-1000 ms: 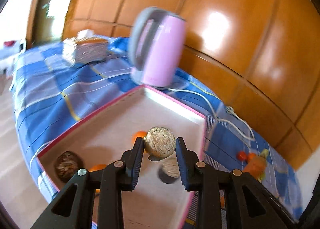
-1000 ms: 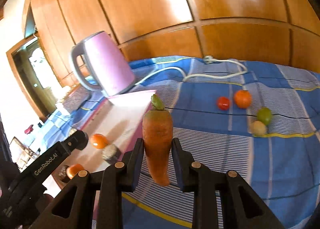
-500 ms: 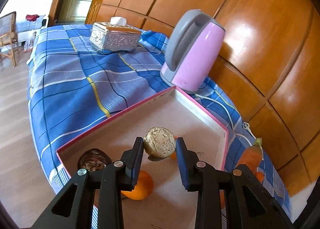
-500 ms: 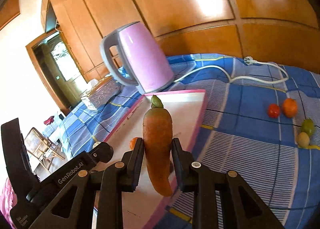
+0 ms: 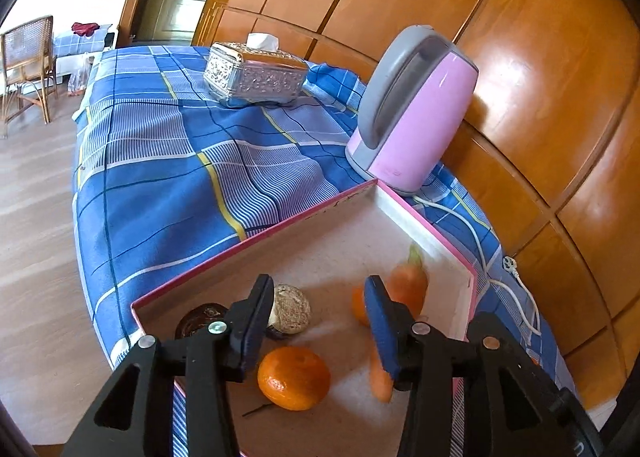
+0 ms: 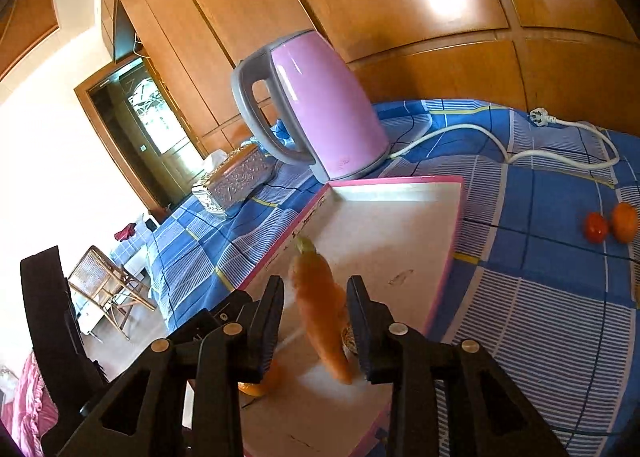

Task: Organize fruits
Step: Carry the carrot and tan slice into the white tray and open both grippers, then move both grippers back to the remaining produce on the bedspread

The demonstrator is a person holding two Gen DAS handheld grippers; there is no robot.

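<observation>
A pink-rimmed shallow box (image 5: pixel 352 197) (image 6: pixel 456 217) lies on the blue checked cloth. My left gripper (image 5: pixel 316 321) is open above it; a tan round fruit (image 5: pixel 292 309) lies just by its left finger, apart from the right one. An orange (image 5: pixel 294 377), a dark brown fruit (image 5: pixel 200 319) and a second orange (image 5: pixel 358 305) lie in the box. My right gripper (image 6: pixel 316 317) is open; a blurred carrot (image 6: pixel 324 313) (image 5: pixel 404 289) sits between its jaws, free of them, over the box.
A pink kettle (image 5: pixel 408 117) (image 6: pixel 320 109) with a white cord (image 6: pixel 520 153) stands behind the box. A silver tissue box (image 5: pixel 252 73) sits further back. A red fruit (image 6: pixel 596 227) and an orange one (image 6: pixel 624 221) lie on the cloth at right.
Both grippers have opened. The tan round fruit has dropped from the left gripper into the box. The carrot has come loose from the right gripper and is blurred over the box.
</observation>
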